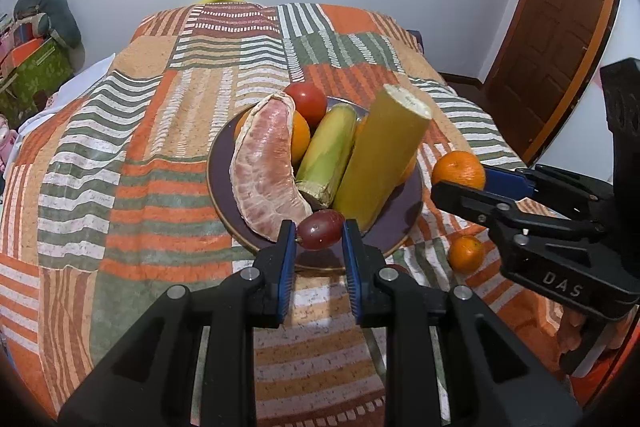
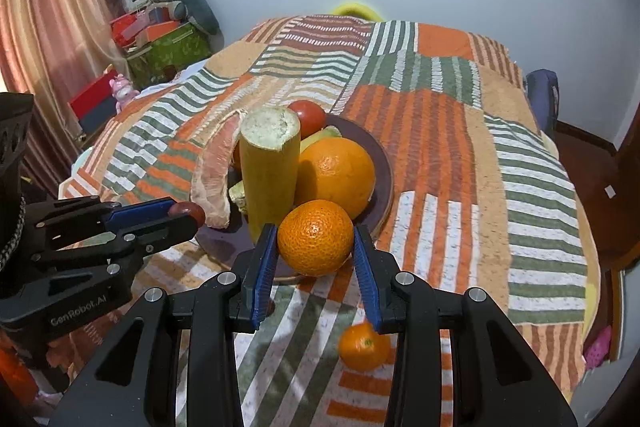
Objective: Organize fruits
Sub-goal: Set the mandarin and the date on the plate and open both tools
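A dark purple plate (image 1: 400, 223) on the patchwork cloth holds a pomelo wedge (image 1: 266, 171), a tomato (image 1: 306, 101), a green-yellow stalk (image 1: 330, 151), a tall yellow cut piece (image 1: 380, 159) and a large orange (image 2: 338, 175). My left gripper (image 1: 319, 233) is shut on a dark red grape (image 1: 320, 229) just above the plate's near rim. My right gripper (image 2: 316, 239) is shut on a mandarin (image 2: 316, 237), held beside the plate's right edge; it also shows in the left wrist view (image 1: 458, 169). Another mandarin (image 2: 363, 346) lies on the cloth below.
The plate (image 2: 384, 187) sits near the front of a table covered in striped orange, green and white cloth (image 1: 160, 147). Boxes and a cushion (image 2: 168, 39) stand at the far left by a curtain. A wooden door (image 1: 560, 27) is at the right.
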